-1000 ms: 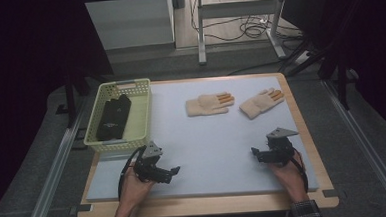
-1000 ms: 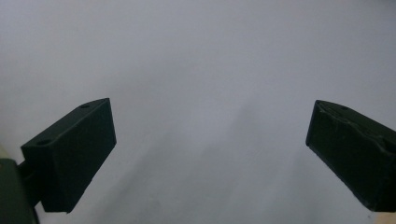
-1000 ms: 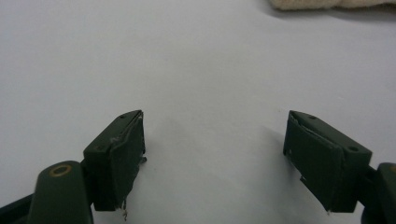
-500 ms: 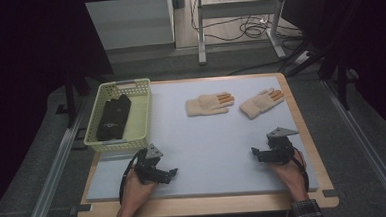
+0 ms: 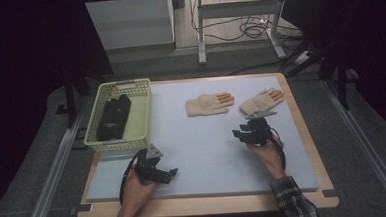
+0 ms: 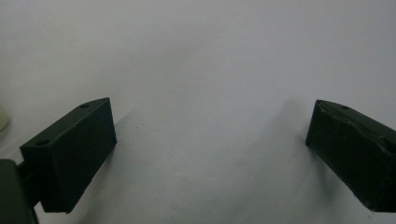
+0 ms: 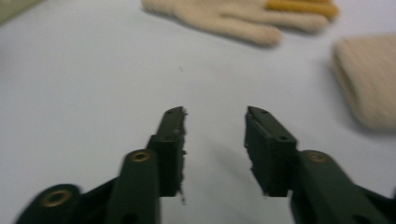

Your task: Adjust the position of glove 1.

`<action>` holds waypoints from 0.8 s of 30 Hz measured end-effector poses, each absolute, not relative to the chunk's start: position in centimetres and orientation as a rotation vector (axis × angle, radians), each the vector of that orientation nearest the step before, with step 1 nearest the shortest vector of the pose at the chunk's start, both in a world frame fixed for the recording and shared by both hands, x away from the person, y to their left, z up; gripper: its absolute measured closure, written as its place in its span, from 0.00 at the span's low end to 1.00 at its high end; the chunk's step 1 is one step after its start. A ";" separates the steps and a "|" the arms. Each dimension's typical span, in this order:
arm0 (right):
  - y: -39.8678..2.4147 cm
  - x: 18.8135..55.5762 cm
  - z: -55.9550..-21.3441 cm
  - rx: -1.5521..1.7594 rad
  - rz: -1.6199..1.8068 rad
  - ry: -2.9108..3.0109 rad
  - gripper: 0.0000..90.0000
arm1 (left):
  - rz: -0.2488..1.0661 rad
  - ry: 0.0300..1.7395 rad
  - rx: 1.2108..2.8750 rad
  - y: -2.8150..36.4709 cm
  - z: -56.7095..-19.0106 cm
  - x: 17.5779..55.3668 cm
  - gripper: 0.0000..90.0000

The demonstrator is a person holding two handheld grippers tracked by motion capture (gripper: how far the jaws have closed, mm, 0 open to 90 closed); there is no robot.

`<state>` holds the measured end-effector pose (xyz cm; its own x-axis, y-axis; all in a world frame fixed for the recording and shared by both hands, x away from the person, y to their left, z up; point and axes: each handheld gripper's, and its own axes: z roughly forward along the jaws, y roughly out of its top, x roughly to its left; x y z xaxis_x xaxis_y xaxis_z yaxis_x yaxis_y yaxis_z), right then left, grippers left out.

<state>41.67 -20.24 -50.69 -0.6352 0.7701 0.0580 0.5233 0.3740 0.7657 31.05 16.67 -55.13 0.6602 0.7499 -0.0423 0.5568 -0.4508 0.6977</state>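
Two cream knit gloves lie flat on the far part of the pale blue mat (image 5: 203, 153), fingertips orange, pointing right. The left glove (image 5: 209, 104) sits mid-mat; the right glove (image 5: 261, 102) is just beside it, apart, not touching. In the right gripper view the right glove's cuff (image 7: 369, 84) is near the jaws.

The right gripper (image 5: 243, 134) hangs near the right glove's cuff; its jaws have just been closing and stand part-open, nothing between them. The left gripper (image 5: 170, 174) rests low over bare mat near the front edge, jaws wide apart, empty. A green basket (image 5: 135, 99) at far left holds dark folded items (image 5: 112, 117).

Risks: jaws this narrow may pinch only one knit layer, so the glove slips out. A shallow approach could push the cuff and bunch it toward the other glove.
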 end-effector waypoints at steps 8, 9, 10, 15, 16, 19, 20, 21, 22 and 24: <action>-15.4 45.4 -51.0 1.081 1.134 2.384 0.80 | 0.356 1.006 2.175 16.7 -55.1 31.1 0.02; -14.8 45.9 -51.1 1.078 1.138 2.389 0.80 | 0.355 1.006 2.176 16.7 -55.1 31.1 0.02; -14.1 46.4 -51.1 1.071 1.141 2.393 0.80 | 0.355 1.006 2.175 16.7 -55.1 31.1 0.02; -11.6 48.3 -51.4 1.064 1.139 2.393 0.79 | 0.355 1.006 2.174 16.7 -55.1 31.1 0.02; -11.2 48.7 -51.4 1.073 1.148 2.396 0.78 | 0.355 1.007 2.174 16.7 -55.1 31.1 0.02; -10.0 49.9 -51.5 1.081 1.157 2.388 0.74 | 0.355 1.007 2.173 16.7 -55.1 31.1 0.02; -9.8 50.1 -51.5 1.081 1.155 2.388 0.73 | 0.355 1.004 2.180 16.7 -55.1 31.1 0.02; -9.3 50.6 -51.5 1.081 1.156 2.388 0.72 | 0.355 1.006 2.181 16.7 -55.1 31.1 0.02; -9.0 50.9 -51.5 1.081 1.162 2.384 0.70 | 0.353 1.006 2.176 16.7 -55.1 31.1 0.02; -8.2 51.5 -51.5 1.081 1.169 2.383 0.67 | 0.353 1.005 2.177 16.7 -55.1 31.1 0.02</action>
